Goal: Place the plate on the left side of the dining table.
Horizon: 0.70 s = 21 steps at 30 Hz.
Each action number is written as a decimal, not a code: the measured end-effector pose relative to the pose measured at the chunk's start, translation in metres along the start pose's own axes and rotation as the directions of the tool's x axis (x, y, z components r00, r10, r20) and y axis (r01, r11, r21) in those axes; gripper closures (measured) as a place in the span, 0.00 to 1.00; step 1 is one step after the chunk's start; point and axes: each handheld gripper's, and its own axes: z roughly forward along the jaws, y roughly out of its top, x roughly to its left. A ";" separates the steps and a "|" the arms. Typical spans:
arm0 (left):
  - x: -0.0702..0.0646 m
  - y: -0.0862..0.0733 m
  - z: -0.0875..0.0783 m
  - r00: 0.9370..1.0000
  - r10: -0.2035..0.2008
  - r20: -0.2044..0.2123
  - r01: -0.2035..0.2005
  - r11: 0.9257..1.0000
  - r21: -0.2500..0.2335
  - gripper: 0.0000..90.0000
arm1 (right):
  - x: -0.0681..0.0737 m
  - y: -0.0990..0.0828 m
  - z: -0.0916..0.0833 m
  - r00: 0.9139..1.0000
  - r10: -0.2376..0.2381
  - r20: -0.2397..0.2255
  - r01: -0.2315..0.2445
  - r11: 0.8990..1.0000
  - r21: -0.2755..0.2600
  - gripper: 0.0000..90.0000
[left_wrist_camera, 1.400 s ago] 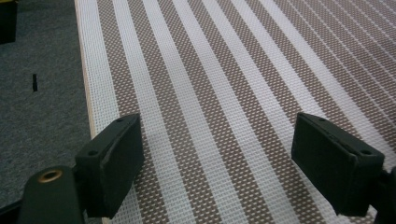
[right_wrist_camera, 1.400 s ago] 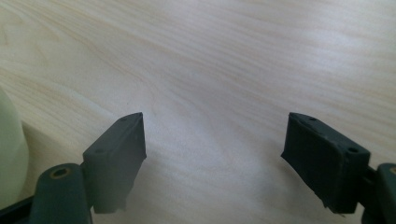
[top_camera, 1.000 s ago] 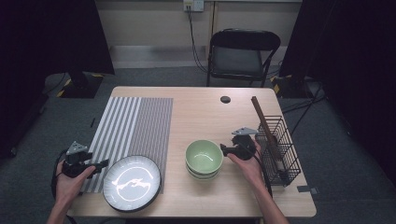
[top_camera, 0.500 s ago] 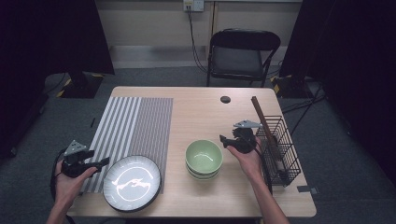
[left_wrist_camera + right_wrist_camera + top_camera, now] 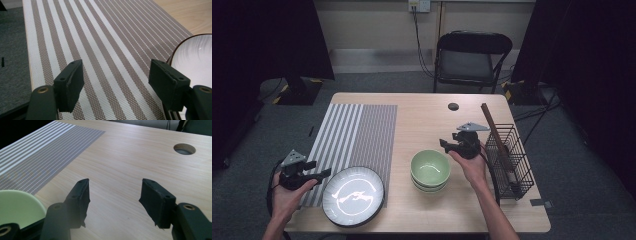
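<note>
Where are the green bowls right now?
In the high view, the stacked green bowls sit on the bare wood table, between the white plate and the wire rack, beside the right hand-held gripper.

Overhead light falls evenly on the worktop while the room around it lies in darkness. Glare streaks the plate. In both gripper views the near jaws are soft, the surfaces beyond them sharp.

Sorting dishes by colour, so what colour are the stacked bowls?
Pale green bowls, clearest in the high view.
</note>
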 end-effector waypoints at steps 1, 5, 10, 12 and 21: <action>0.000 0.000 0.000 1.000 -0.001 0.001 0.001 1.000 -0.002 0.32 | 0.002 0.001 0.001 1.000 0.001 -0.005 -0.001 1.000 -0.001 0.45; -0.002 0.001 0.000 1.000 0.002 0.013 -0.002 1.000 -0.004 0.33 | 0.008 0.007 0.002 0.999 -0.007 -0.033 0.006 1.000 -0.007 0.46; -0.005 0.003 -0.001 1.000 0.007 0.029 -0.007 1.000 -0.004 0.35 | 0.020 0.014 0.004 0.997 -0.031 -0.074 0.030 0.999 -0.016 0.47; -0.006 0.003 -0.001 0.999 0.007 0.037 -0.007 1.000 -0.006 0.36 | 0.024 0.017 0.004 0.995 -0.034 -0.089 0.032 0.999 -0.019 0.47; -0.013 0.007 -0.004 0.998 0.016 0.063 -0.014 0.999 -0.034 0.37 | 0.056 0.034 0.007 0.978 -0.099 -0.184 0.093 0.995 -0.039 0.49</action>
